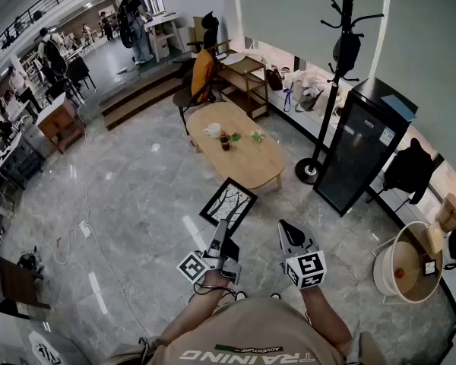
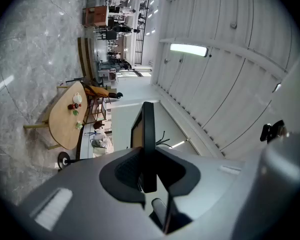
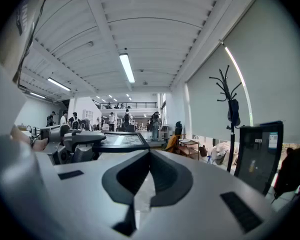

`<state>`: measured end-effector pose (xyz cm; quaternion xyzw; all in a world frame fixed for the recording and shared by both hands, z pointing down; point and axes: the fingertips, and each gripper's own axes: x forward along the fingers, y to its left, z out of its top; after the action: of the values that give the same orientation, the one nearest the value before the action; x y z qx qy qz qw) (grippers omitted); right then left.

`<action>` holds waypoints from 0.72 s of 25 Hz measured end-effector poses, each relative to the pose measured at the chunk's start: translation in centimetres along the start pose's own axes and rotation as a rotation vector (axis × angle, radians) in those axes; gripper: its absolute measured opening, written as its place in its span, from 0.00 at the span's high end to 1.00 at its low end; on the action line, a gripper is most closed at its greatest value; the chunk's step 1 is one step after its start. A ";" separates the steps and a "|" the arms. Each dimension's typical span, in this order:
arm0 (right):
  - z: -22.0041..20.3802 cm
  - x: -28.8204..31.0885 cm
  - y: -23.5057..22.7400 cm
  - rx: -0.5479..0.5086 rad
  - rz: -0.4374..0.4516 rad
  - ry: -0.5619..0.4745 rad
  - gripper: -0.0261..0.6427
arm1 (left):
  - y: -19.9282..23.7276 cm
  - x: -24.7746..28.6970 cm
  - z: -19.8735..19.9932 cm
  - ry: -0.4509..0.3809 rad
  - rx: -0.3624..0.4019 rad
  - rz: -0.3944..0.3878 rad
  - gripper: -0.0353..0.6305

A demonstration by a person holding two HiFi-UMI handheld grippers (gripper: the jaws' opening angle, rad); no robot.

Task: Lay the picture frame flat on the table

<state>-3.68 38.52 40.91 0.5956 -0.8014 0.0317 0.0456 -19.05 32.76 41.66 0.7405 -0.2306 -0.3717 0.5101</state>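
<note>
Between the left gripper's (image 2: 149, 155) fingers (image 2: 121, 170), the black-edged rectangular picture frame (image 2: 148, 129) shows edge-on. Its printed face is almost wholly out of sight, and its lower end is hidden behind those fingers. Far beyond the fingertips, the little items (image 1: 225, 140) on the oval wooden table (image 1: 251, 166) are too small to tell.

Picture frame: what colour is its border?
Black; the picture frame shows best in the head view.
</note>
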 end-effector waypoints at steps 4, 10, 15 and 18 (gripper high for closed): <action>-0.1 -0.1 0.4 0.003 -0.005 0.009 0.95 | 0.7 -0.5 0.3 0.010 -0.010 0.018 0.84; -0.5 0.0 0.6 -0.001 -0.001 0.020 0.95 | 1.2 -0.5 0.3 0.014 -0.025 0.005 0.84; -0.9 0.4 1.1 -0.003 0.008 0.023 0.95 | 1.3 -1.0 0.7 -0.003 -0.050 0.007 0.84; -1.5 1.0 1.8 0.021 0.018 0.041 0.95 | 1.6 -1.6 1.4 -0.013 -0.053 0.010 0.84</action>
<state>-5.62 38.28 42.55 0.5881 -0.8052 0.0525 0.0553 -21.11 32.54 43.36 0.7231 -0.2275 -0.3799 0.5300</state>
